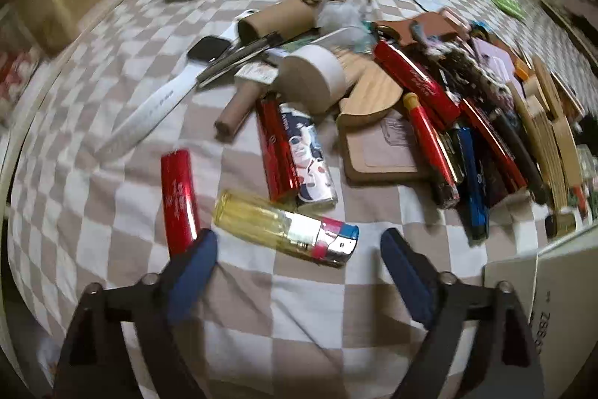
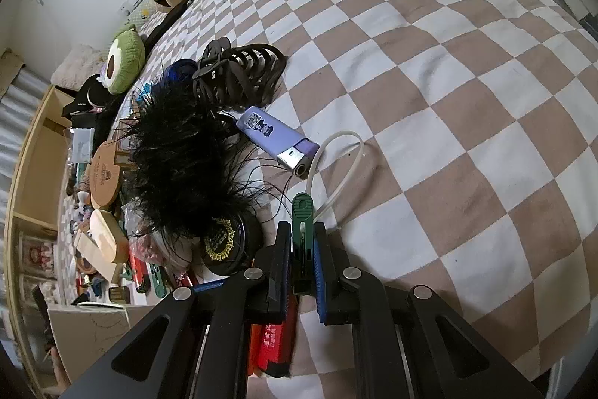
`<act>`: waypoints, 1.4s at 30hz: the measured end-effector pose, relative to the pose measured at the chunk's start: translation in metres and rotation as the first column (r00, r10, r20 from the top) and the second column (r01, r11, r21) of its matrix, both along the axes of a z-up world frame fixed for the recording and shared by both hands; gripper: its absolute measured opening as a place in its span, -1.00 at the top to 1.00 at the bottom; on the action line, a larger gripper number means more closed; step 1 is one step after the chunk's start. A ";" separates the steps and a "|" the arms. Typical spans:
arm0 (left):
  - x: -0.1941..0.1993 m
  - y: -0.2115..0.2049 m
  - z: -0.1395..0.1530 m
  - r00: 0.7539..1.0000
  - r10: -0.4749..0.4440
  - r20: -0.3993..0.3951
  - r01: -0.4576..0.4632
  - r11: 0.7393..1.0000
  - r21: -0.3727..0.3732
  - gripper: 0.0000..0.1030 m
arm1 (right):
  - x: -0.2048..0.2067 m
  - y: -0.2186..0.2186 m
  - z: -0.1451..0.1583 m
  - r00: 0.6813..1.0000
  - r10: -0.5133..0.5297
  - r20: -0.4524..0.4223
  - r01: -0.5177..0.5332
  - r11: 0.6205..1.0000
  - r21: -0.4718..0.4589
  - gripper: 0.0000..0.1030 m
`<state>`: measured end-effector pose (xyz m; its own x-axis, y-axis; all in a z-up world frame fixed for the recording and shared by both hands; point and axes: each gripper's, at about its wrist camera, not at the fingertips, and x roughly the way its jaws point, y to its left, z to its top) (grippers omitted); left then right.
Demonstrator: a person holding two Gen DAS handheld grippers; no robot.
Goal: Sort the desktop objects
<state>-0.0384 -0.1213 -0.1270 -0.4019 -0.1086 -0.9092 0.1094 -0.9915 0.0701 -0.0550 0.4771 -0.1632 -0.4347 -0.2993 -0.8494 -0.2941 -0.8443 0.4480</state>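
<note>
Hovering with the left gripper (image 1: 299, 245) spread wide over the checked cloth (image 1: 306, 316), straddling the yellow lighter (image 1: 284, 227) lying just ahead, long axis crosswise between the fingers. Pinching a green clip (image 2: 303, 242) upright in the right gripper (image 2: 302, 249), beside the purple lighter (image 2: 274, 141).

- Dark digits on the white box (image 1: 553, 290) at the lower right of the left wrist view, cut off by the edge; roughly "Z83", not certain.
- Square QR-type code and a small cartoon figure on the purple lighter (image 2: 273, 137).
- Gold round emblem on the black round tin (image 2: 224, 242); lettering too small to read.
- Lettering on the red tubes (image 1: 179, 200) blurred, unreadable.
</note>
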 end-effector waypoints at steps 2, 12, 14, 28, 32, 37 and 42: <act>-0.005 -0.003 -0.001 0.999 -0.051 0.009 0.051 0.999 -0.008 -0.75 | 0.000 0.000 0.000 1.000 -0.002 0.001 0.002 1.000 -0.003 0.78; -0.017 -0.014 -0.010 0.984 -0.173 0.048 0.171 0.984 0.039 -0.75 | 0.005 0.008 0.008 0.999 -0.030 -0.022 0.030 1.000 -0.004 0.77; -0.015 -0.011 -0.012 0.982 -0.184 0.048 0.183 0.983 0.018 -0.75 | 0.006 0.011 0.014 0.998 -0.044 -0.046 0.043 0.999 -0.009 0.78; -0.006 -0.003 -0.008 0.994 -0.109 0.011 0.109 0.994 -0.006 -0.63 | 0.017 0.007 0.048 0.984 -0.043 -0.172 0.033 0.998 -0.060 0.77; -0.002 -0.001 0.004 0.995 -0.096 -0.035 0.096 0.995 0.025 -0.63 | 0.021 0.007 0.053 0.980 -0.046 -0.194 0.032 0.997 -0.074 0.77; 0.007 0.004 0.031 0.989 -0.077 -0.127 0.086 0.994 0.067 -0.63 | 0.023 0.002 0.064 0.971 -0.038 -0.237 0.013 0.994 -0.105 0.77; 0.020 0.014 0.067 0.964 -0.062 -0.259 0.095 0.989 0.117 -0.63 | 0.024 -0.016 0.088 0.949 0.015 -0.316 -0.056 0.991 -0.121 0.78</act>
<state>-0.0187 -0.1071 -0.0596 -0.6239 0.0425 -0.7804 0.0283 -0.9966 -0.0769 -0.0306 0.4612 -0.0755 -0.6599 -0.4154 -0.6260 -0.0923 -0.7821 0.6163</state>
